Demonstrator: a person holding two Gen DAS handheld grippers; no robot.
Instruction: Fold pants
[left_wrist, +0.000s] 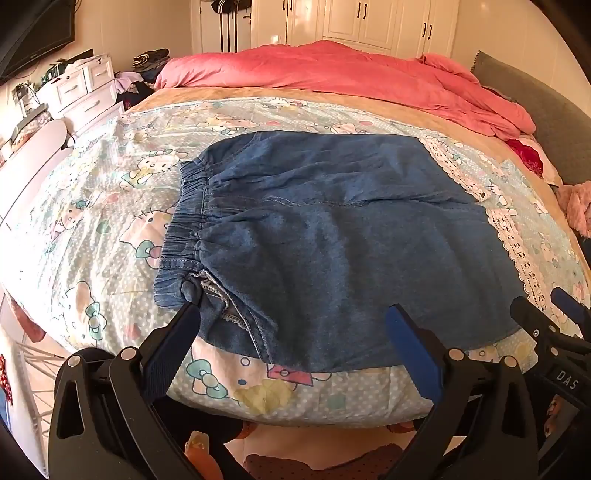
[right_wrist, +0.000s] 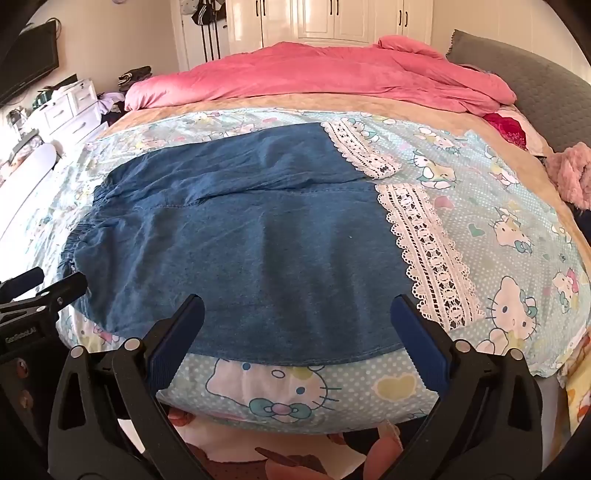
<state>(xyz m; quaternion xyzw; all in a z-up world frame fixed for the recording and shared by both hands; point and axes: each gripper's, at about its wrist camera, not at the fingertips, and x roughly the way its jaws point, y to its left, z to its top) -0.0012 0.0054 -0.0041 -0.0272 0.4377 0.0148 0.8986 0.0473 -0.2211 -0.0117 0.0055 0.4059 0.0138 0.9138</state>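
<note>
Blue denim pants (left_wrist: 332, 236) with white lace hems (left_wrist: 517, 240) lie flat on the bed, elastic waistband (left_wrist: 184, 225) at the left, legs pointing right. My left gripper (left_wrist: 291, 314) is open, over the near edge of the pants by the waistband corner. My right gripper (right_wrist: 295, 302) is open, over the near edge of the pants closer to the lace hems (right_wrist: 432, 258). Neither holds cloth. The right gripper's tip shows at the right of the left wrist view (left_wrist: 546, 310); the left gripper's tip shows at the left of the right wrist view (right_wrist: 55, 288).
The bed has a Hello Kitty sheet (left_wrist: 110, 206). A pink duvet (left_wrist: 332, 74) is bunched at the far side. White drawers (left_wrist: 85, 88) stand at the left, wardrobes (left_wrist: 369, 22) behind, a grey headboard (right_wrist: 535, 85) at the right.
</note>
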